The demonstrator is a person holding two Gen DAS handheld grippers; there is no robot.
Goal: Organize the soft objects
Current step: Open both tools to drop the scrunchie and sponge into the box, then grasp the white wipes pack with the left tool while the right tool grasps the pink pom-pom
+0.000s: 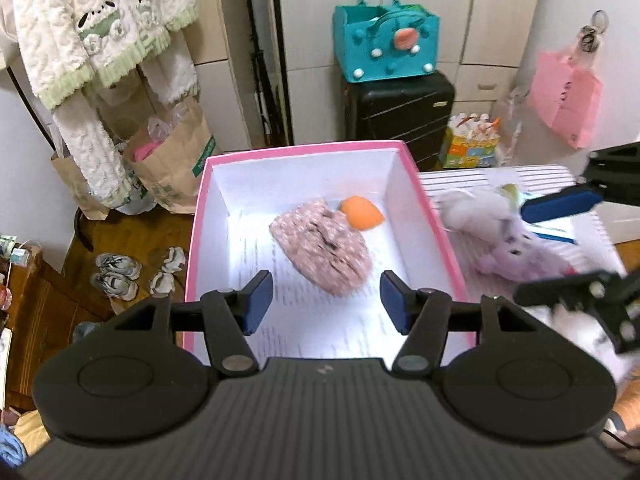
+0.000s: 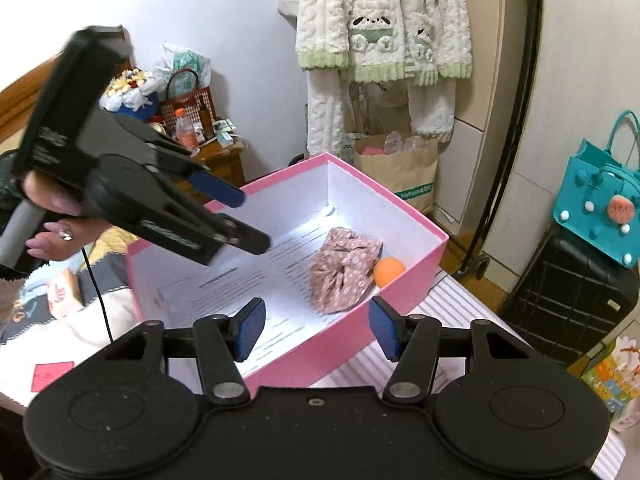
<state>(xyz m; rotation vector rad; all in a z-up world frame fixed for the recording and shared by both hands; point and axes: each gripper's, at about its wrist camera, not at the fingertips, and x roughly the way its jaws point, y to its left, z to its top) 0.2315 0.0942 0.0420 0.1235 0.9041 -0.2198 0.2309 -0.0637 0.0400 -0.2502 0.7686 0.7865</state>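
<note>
A pink box (image 1: 199, 216) with a white inside holds a bunched pink floral cloth (image 1: 320, 252) and an orange soft ball (image 1: 360, 216) lying against it. My left gripper (image 1: 326, 304) hangs open over the box's near end with nothing between its fingers. A blurred white and lilac plush toy (image 1: 480, 208) lies on the striped surface (image 1: 452, 180) right of the box, between the right gripper's fingers (image 1: 560, 202). In the right wrist view my right gripper (image 2: 318, 326) is open above the box wall (image 2: 360, 336), near the cloth (image 2: 344, 268) and ball (image 2: 388, 270). The left gripper (image 2: 252, 220), held by a hand, is over the box.
A black suitcase (image 1: 400, 116) carries a teal felt bag (image 1: 384, 44) behind the box. Paper bags (image 1: 172, 168), hanging fleece clothes (image 1: 100, 32) and shoes (image 1: 116, 276) are at the left. A pink bag (image 1: 568, 96) hangs at the right. A cluttered wooden stand (image 2: 216, 152) is beyond the box.
</note>
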